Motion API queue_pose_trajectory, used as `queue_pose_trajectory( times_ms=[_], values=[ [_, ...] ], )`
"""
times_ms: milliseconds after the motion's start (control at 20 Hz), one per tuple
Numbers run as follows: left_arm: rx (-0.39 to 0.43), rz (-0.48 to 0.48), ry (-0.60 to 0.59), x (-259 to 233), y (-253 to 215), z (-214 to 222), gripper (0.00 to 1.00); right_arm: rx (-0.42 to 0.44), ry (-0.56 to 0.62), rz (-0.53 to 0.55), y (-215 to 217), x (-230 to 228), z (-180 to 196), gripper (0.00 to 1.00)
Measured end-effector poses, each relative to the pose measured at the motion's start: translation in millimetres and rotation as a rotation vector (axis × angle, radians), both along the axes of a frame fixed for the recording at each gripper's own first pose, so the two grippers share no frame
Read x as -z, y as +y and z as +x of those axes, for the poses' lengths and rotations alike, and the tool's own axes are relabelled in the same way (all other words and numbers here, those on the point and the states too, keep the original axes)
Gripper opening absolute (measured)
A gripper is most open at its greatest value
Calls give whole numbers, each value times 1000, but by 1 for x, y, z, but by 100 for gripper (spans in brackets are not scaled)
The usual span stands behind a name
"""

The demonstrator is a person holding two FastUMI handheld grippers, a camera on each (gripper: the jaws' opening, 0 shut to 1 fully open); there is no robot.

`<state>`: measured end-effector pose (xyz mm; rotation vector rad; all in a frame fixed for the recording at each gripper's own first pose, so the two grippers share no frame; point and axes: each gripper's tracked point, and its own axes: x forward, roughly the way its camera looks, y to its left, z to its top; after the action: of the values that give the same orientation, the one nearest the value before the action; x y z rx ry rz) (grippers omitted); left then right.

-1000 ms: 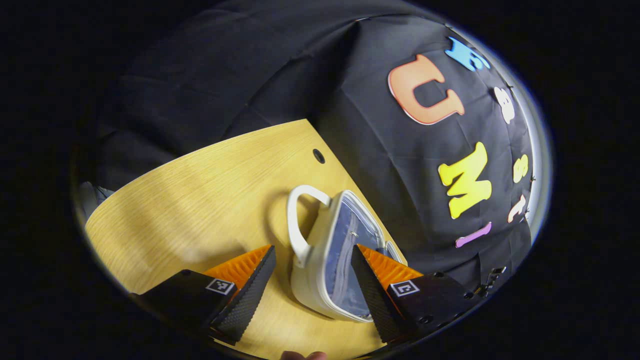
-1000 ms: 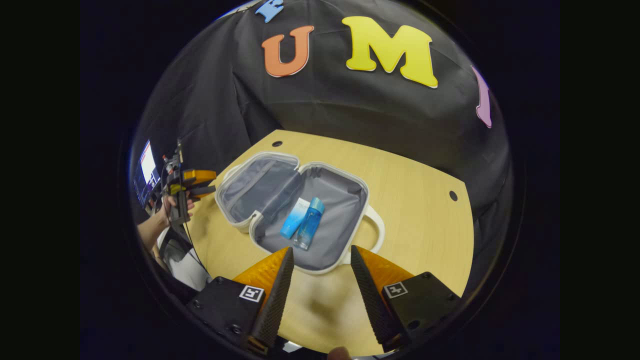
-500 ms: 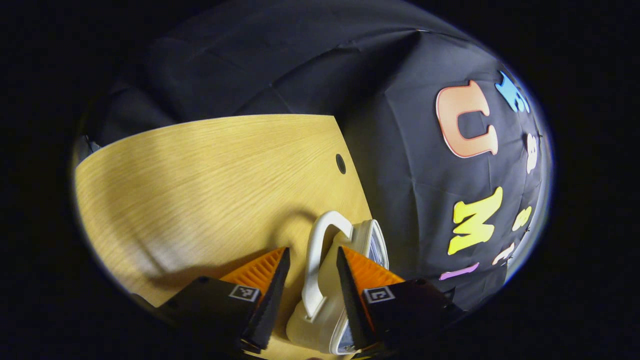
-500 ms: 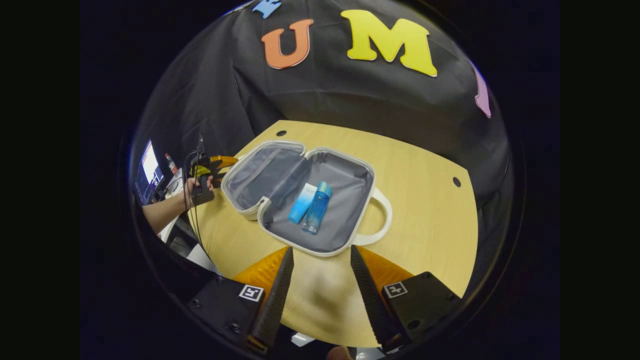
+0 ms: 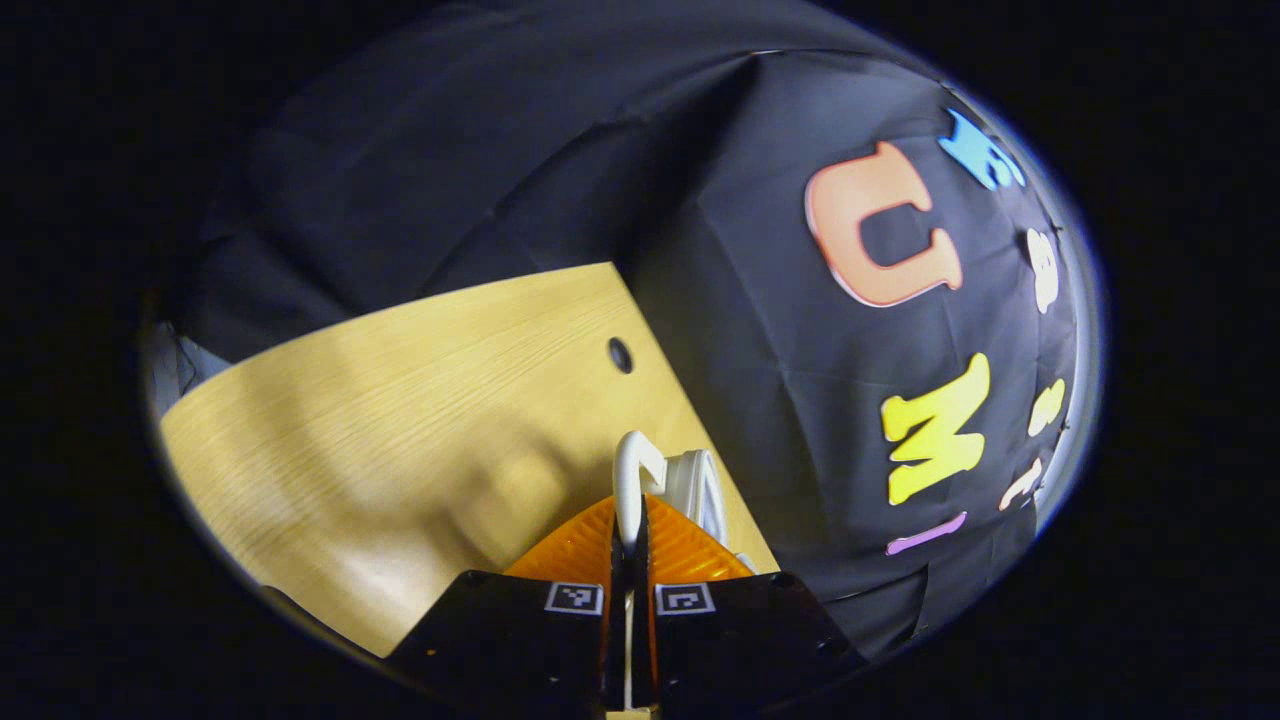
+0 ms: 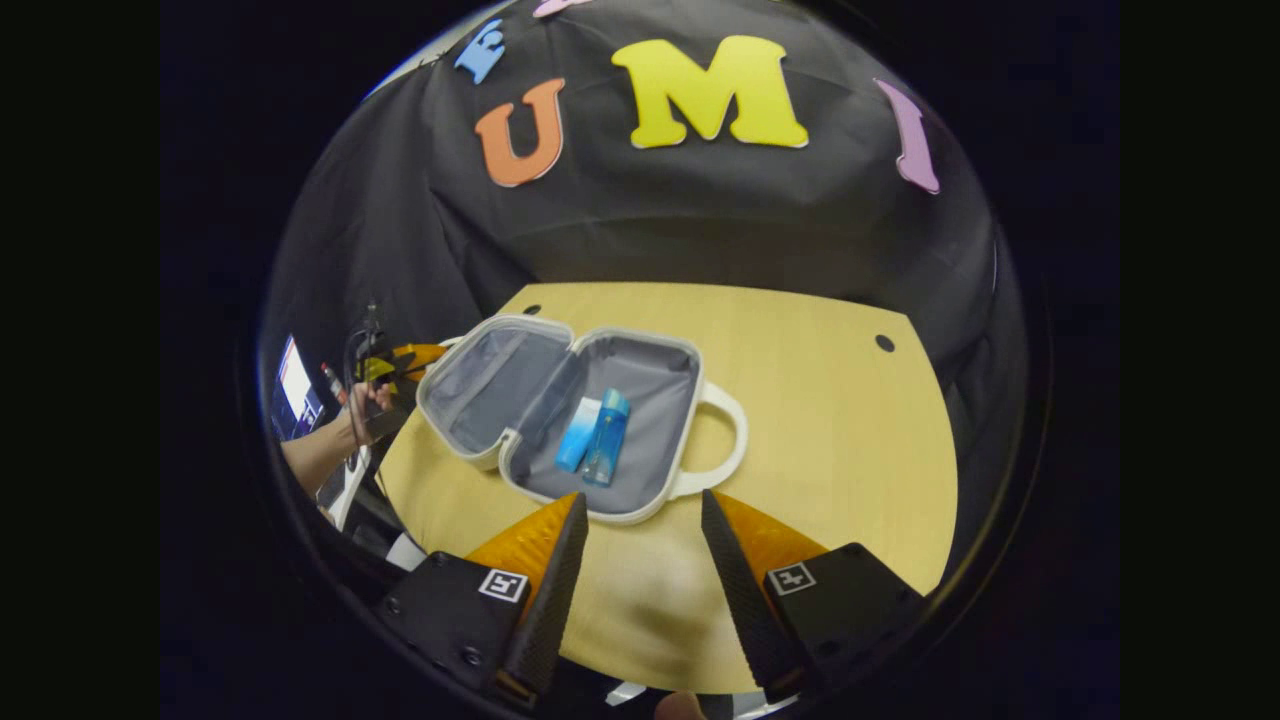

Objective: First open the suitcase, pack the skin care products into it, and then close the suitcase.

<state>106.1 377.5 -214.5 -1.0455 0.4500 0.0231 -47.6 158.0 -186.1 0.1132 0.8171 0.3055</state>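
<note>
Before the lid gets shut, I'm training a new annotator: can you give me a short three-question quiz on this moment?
1. True or false: the suitcase lies open on the table.
2. What is the left tool shut on? A) a bottle B) the lid handle C) nothing
3. Fill in: the bottle and the tube lie ___ the suitcase, side by side.

Key: 1 true; 2 B; 3 inside. The right tool is open and apart from the suitcase.
</note>
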Motion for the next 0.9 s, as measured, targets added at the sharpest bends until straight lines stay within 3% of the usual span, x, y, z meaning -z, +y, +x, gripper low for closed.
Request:
queue_pose_trajectory(
  times_ms=[100,150,250,450,550,650,900],
  values=[
    [28,91,-63,-45,-20,-2,5,61,-61,-17,-18,-7,7,64],
    [47,155,-90,-67,-34,-4,5,100,-79,-20,-27,-10,9,69],
    [89,312,-134,-107,-74,-7,5,152,-104,-6,-39,-15,10,69],
    [168,580,-208,-153,-165,-12,5,197,-116,16,-62,-20,7,69],
    [232,682,-237,-159,-218,-10,5,221,-140,1,-81,-25,10,64],
    [264,759,-255,-157,-263,-10,5,242,-162,-20,-98,-30,7,69],
    [353,866,-284,-124,-351,-17,5,311,-179,-91,-153,-33,-7,69]
  ],
)
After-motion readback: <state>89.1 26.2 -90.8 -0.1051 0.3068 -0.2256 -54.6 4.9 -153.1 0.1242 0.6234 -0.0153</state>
